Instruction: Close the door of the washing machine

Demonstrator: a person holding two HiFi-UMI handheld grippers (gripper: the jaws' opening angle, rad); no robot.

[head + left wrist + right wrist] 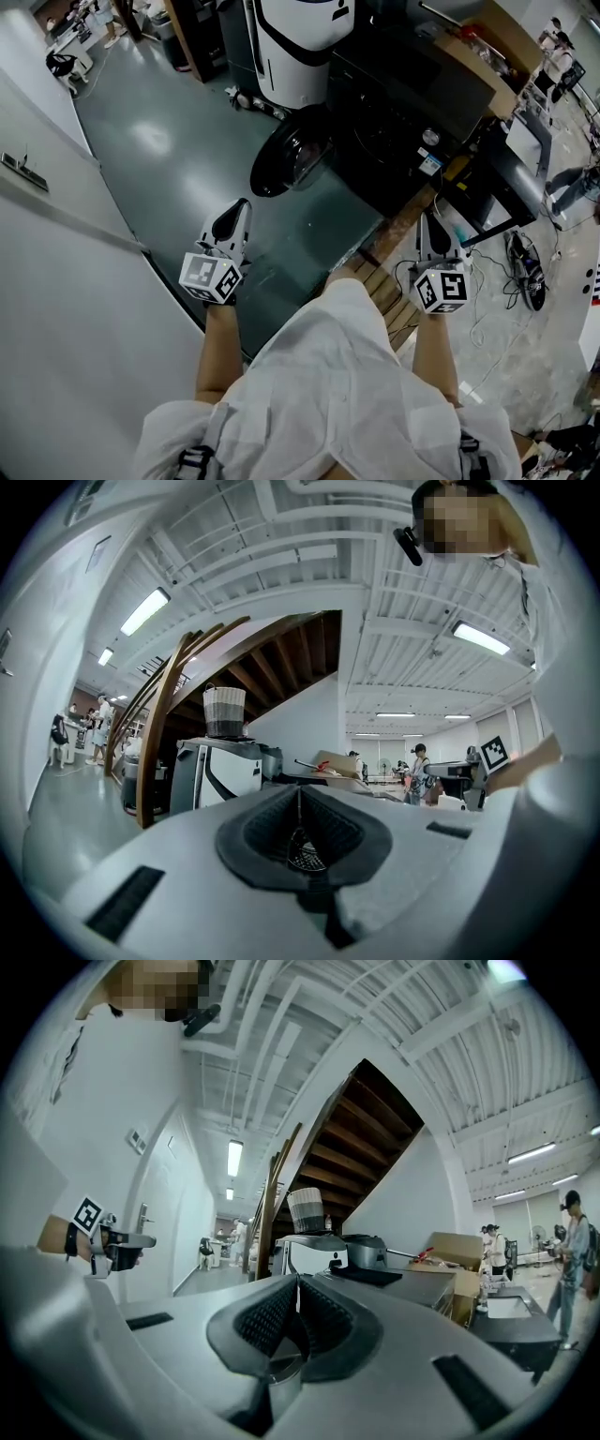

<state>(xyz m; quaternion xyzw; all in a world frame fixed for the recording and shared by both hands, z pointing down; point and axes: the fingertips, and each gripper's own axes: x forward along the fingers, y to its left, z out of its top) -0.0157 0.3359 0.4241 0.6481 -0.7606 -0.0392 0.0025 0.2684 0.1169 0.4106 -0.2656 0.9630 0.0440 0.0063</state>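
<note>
The black washing machine (403,122) stands ahead of me in the head view. Its round door (289,157) hangs open, swung out to the left over the green floor. My left gripper (234,214) is shut and holds nothing; it hovers short of the door, a little below and left of it. My right gripper (434,223) is also shut and empty, near the machine's front right corner. In the left gripper view the jaws (298,803) are pressed together, pointing level. The right gripper view shows its jaws (296,1288) together, with the machine's dark top (384,1277) beyond.
A white and black appliance (300,47) stands behind the washer, a cardboard box (478,42) to its right. A white wall (56,244) runs along the left. Wooden slats (389,286) lie under me, with cables and a wheeled stand (525,272) to the right.
</note>
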